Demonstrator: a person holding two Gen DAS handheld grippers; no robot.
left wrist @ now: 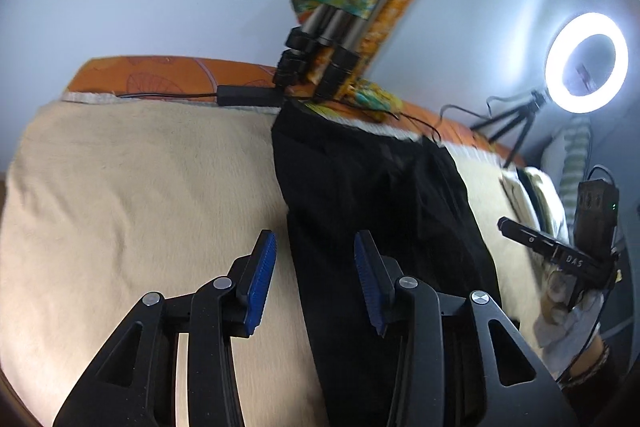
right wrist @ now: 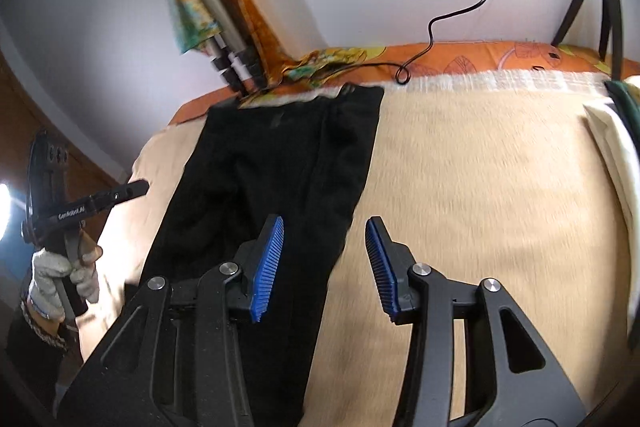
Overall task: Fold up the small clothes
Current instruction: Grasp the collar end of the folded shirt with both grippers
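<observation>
A long black garment (left wrist: 372, 195) lies flat as a narrow strip on the beige blanket (left wrist: 140, 179), running from the near edge to the far edge; it also shows in the right wrist view (right wrist: 272, 163). My left gripper (left wrist: 315, 243) is open and empty, hovering over the garment's left edge near its near end. My right gripper (right wrist: 325, 231) is open and empty, hovering over the garment's right edge. Each gripper shows in the other's view, the right one (left wrist: 560, 247) held by a gloved hand, the left one (right wrist: 80, 207) likewise.
A folded tripod (left wrist: 320, 39) draped with patterned cloth leans on the wall at the far edge. A lit ring light (left wrist: 586, 63) on a small tripod stands far right. A black cable (right wrist: 432, 39) runs over the orange sheet (right wrist: 500, 57). Folded cloths (right wrist: 616, 131) lie at the right.
</observation>
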